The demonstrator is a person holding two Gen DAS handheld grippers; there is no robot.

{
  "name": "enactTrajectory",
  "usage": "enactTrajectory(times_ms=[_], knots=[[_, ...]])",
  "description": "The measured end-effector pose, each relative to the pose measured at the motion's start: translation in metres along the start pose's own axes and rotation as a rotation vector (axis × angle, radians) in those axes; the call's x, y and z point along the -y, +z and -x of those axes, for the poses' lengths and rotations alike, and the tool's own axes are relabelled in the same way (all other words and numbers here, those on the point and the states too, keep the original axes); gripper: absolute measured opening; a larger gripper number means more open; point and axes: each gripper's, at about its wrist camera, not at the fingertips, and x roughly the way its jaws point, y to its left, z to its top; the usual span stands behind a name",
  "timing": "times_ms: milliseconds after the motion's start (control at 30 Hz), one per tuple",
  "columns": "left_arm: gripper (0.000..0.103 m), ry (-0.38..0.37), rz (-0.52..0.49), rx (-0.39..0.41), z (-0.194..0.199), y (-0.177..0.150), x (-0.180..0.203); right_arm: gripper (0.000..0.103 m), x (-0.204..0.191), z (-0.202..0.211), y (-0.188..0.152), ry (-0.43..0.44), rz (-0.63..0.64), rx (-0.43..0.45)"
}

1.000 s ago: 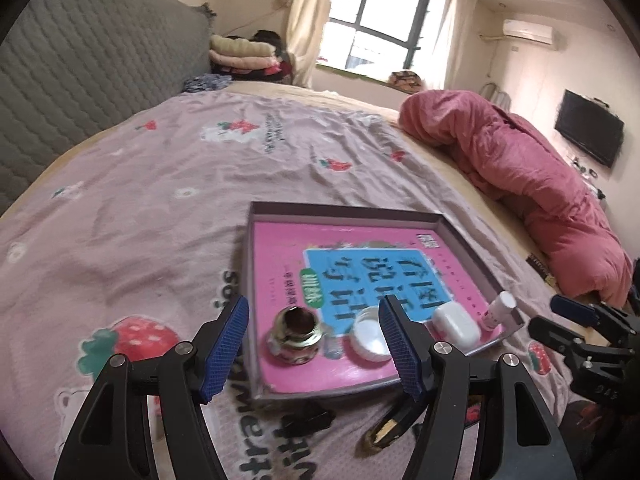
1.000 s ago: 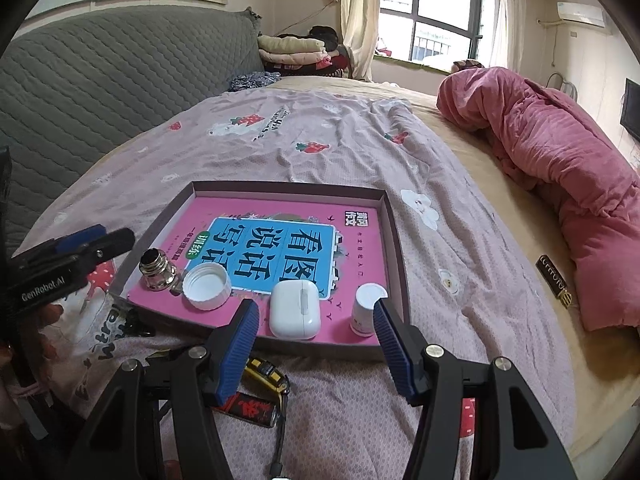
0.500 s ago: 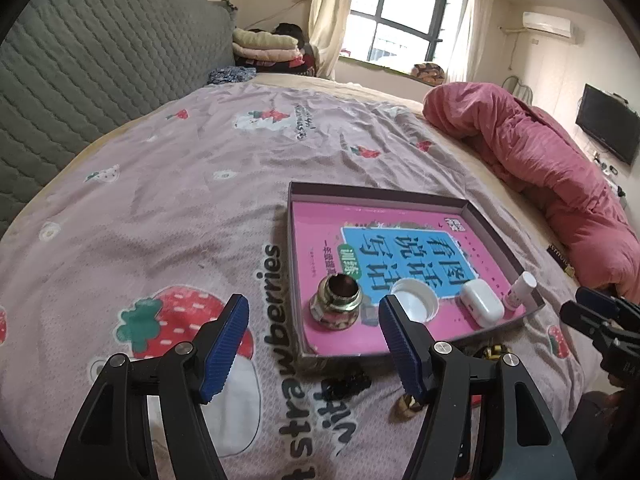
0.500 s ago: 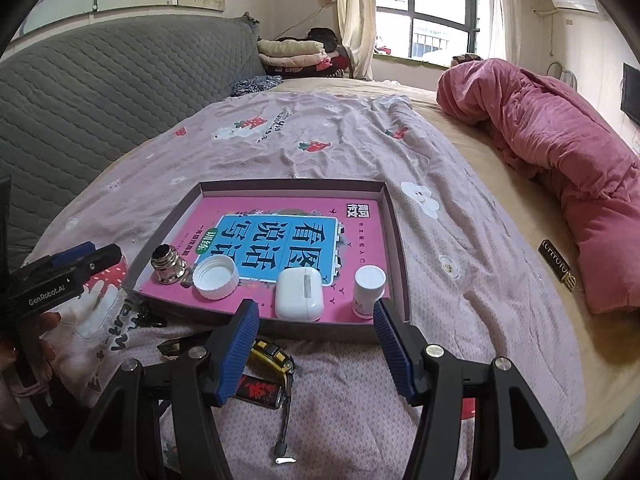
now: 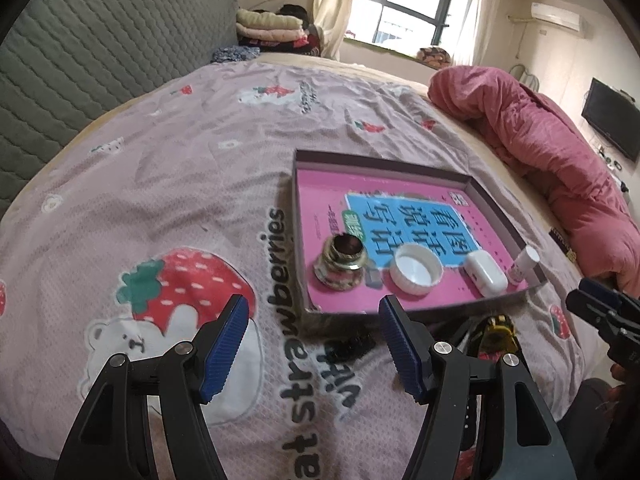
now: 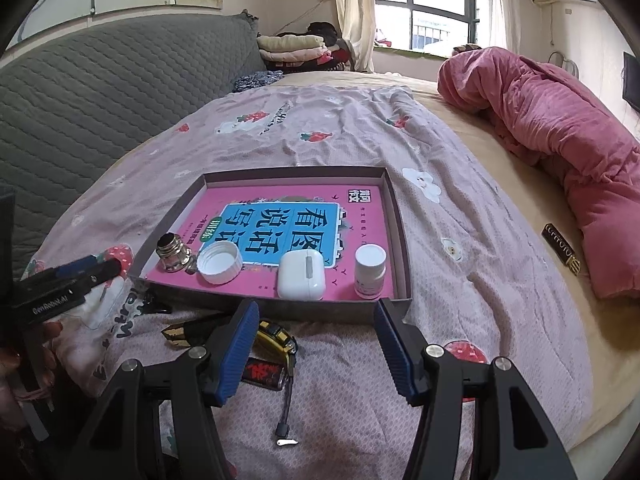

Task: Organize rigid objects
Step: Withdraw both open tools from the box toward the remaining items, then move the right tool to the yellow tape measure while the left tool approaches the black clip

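A shallow grey tray with a pink book cover as its floor lies on the strawberry-print bedspread. In it stand a small brass-necked glass jar, a white cap, a white earbud case and a small white bottle. My right gripper hangs open just before the tray's near wall, empty. My left gripper is open and empty over the bedspread, at the near left corner of the tray. The jar and the cap lie just beyond it.
Loose items lie on the bedspread in front of the tray: a yellow tape measure, a black-and-gold piece, a red-and-black lighter, a black clip and a short cable. A pink quilt fills the right side. A grey headboard stands left.
My left gripper has drawn back and to the left, so the tray now sits farther off and to the right in its view. The right gripper has barely shifted. Both stay open.
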Motion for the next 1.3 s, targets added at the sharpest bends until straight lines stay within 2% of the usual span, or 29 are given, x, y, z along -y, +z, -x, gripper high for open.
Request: enactTrajectory(times_ms=[267,700,833,1167,1300], knots=[[0.069,0.008,-0.053,-0.032,-0.003,-0.009,0.018,0.059,-0.001,-0.001,-0.008,0.007,0.006,-0.024],[0.069,0.022,-0.07,-0.115,-0.01,-0.025,0.024,0.059,-0.008,-0.011,-0.022,0.035,0.039,-0.075],[0.069,0.018,-0.063,-0.136,-0.015,-0.028,0.026,0.059,-0.012,-0.013,-0.026,0.043,0.051,-0.082],[0.069,0.023,0.021,-0.098,-0.018,-0.025,0.017,0.059,-0.011,-0.02,-0.032,0.044,0.049,-0.093],[0.069,0.007,0.049,-0.108,-0.026,-0.025,0.013,0.059,-0.01,-0.025,-0.036,0.051,0.051,-0.102]])
